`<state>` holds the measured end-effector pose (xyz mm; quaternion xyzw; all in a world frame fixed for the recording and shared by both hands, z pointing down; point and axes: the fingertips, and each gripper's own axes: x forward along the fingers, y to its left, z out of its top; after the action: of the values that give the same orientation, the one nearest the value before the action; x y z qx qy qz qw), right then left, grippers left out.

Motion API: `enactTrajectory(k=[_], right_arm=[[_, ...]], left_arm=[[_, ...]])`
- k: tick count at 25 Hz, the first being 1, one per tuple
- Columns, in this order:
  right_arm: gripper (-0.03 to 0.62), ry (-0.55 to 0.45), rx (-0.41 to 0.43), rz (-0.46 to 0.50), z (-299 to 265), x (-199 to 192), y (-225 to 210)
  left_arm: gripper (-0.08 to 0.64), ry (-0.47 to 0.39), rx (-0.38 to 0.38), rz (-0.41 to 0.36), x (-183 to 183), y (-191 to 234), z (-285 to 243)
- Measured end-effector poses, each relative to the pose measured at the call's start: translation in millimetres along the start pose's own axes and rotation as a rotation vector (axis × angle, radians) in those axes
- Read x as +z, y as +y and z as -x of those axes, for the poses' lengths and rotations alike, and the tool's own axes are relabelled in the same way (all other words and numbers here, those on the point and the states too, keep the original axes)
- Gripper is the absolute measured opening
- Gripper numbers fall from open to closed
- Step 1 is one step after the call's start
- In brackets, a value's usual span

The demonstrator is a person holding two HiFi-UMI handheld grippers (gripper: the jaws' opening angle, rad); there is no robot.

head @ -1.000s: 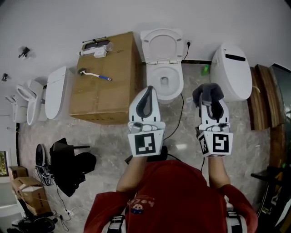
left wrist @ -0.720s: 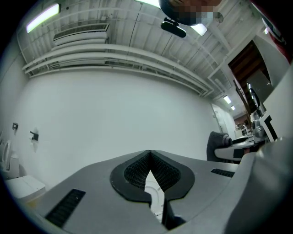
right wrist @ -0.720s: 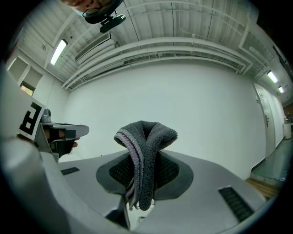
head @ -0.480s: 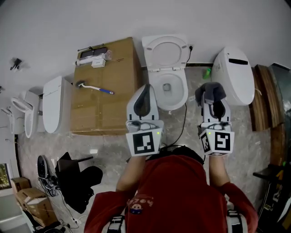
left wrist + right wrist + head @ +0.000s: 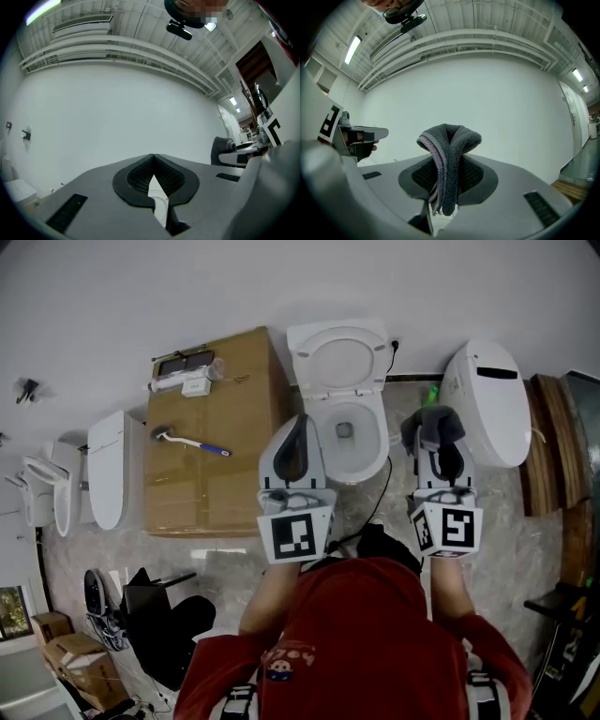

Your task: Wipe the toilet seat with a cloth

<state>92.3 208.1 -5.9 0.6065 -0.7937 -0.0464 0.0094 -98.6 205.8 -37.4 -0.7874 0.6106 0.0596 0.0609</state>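
A white toilet (image 5: 343,418) stands against the wall with its lid (image 5: 339,354) raised and the seat ring (image 5: 373,432) down around the bowl. My left gripper (image 5: 302,421) hovers over the bowl's left edge, shut with nothing between its jaws (image 5: 153,157). My right gripper (image 5: 433,420) is held to the right of the bowl, shut on a folded grey cloth (image 5: 429,428). In the right gripper view the cloth (image 5: 449,159) bulges up out of the closed jaws against the white wall.
A large cardboard box (image 5: 214,437) left of the toilet carries a toilet brush (image 5: 187,441) and a small packet (image 5: 181,382). Another white toilet (image 5: 487,399) stands to the right, more (image 5: 109,468) to the left. A black cable (image 5: 375,493) runs over the marble floor. Bags and boxes (image 5: 150,615) lie lower left.
The person has walked toward the toilet with both grippers held out. The bowl now lies between and under the gripper tips. Neither gripper's jaws changed.
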Motion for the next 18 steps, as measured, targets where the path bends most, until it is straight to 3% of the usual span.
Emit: enactTrajectory(k=[5,10,18], right_arm=[[0.087,0.019,0.019,-0.025,-58,-22,-52],[0.087,0.030,0.068,-0.016,-124,-57,-105],[0.087,0.085,0.080,0.018,-178,-98,-106]], left_arm=[[0.011,0.035,0.013,-0.013,-20,-21,-61],[0.011,-0.010,0.073,-0.061,-48,-32,-124],[0.011,0.052,0.080,-0.041,-104,-8,-168]])
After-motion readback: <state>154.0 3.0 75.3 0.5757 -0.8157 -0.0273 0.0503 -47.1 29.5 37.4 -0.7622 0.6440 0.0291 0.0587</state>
